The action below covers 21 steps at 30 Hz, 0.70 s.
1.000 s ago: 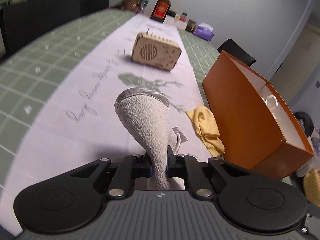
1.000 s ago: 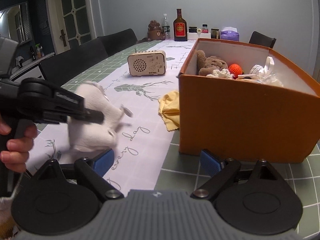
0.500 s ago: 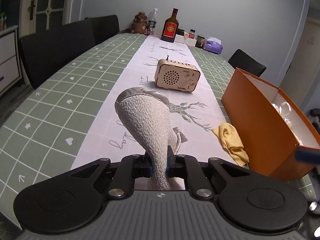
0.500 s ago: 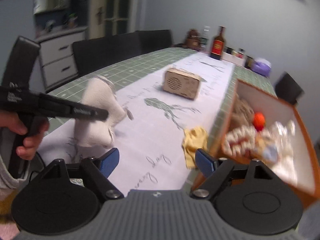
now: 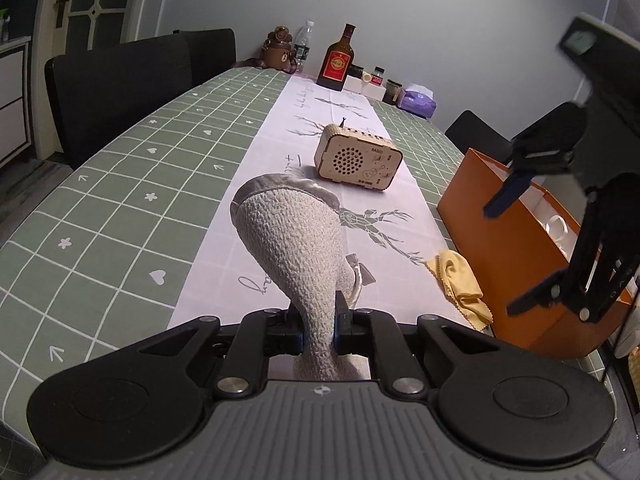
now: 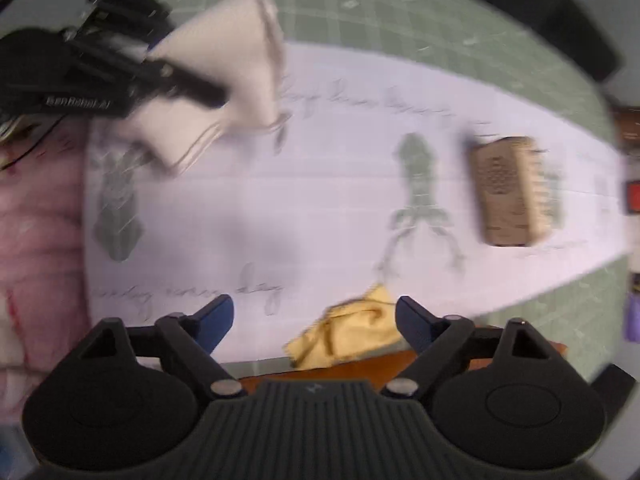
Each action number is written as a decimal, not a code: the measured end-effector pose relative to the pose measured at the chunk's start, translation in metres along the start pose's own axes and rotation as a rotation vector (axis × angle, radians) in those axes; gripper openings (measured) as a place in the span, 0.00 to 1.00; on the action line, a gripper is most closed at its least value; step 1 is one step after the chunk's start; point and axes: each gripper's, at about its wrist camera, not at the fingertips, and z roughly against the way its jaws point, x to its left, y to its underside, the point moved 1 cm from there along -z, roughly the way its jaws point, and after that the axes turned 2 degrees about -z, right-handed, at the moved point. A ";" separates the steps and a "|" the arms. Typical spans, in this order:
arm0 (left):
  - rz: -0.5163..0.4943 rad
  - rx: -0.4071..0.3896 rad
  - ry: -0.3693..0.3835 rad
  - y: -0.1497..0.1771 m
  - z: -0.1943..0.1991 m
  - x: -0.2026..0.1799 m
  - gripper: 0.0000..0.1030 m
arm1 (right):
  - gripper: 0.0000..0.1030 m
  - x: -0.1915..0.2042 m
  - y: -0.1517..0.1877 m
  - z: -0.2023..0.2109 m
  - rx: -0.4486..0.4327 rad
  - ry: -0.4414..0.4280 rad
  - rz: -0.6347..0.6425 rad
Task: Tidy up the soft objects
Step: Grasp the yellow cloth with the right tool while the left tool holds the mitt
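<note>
So you held the soft gray toy (image 5: 294, 248) up in the air with your left gripper (image 5: 319, 326). Its two tongs pinched the toy's thin end tight, so the fat end stuck out in front, above the white table runner (image 5: 280, 152). That grip looked good for carrying, since a floppy toy can slip out.

Your right gripper (image 6: 314, 314) had its tongs spread wide with nothing between them. It pointed down at the yellow cloth (image 6: 348, 330), which lay on the runner just beside the orange box (image 5: 508, 240). I think you aimed there to grab the cloth. The box sat close by, likely so soft things could drop in. The wooden radio (image 5: 357, 158) stood farther away.
</note>
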 end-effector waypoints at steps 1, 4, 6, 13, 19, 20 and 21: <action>-0.012 0.010 0.010 0.000 0.000 0.001 0.14 | 0.91 -0.006 -0.003 -0.011 0.051 -0.039 -0.004; -0.014 0.005 0.014 0.001 0.004 0.009 0.14 | 0.91 -0.017 -0.010 -0.045 0.149 -0.080 -0.015; -0.016 0.002 0.006 0.001 0.007 0.015 0.14 | 0.91 -0.017 -0.011 -0.061 0.201 -0.084 0.024; 0.004 0.041 -0.001 0.006 -0.004 0.027 0.14 | 0.93 -0.042 -0.003 -0.091 0.247 -0.070 0.029; -0.001 0.058 0.013 0.007 -0.012 0.024 0.14 | 0.93 -0.057 0.006 -0.113 0.284 -0.077 0.022; -0.003 0.063 0.014 0.007 -0.013 0.023 0.14 | 0.93 -0.060 0.006 -0.115 0.280 -0.084 0.021; -0.005 0.067 0.014 0.007 -0.015 0.023 0.14 | 0.93 -0.062 0.007 -0.117 0.279 -0.085 0.020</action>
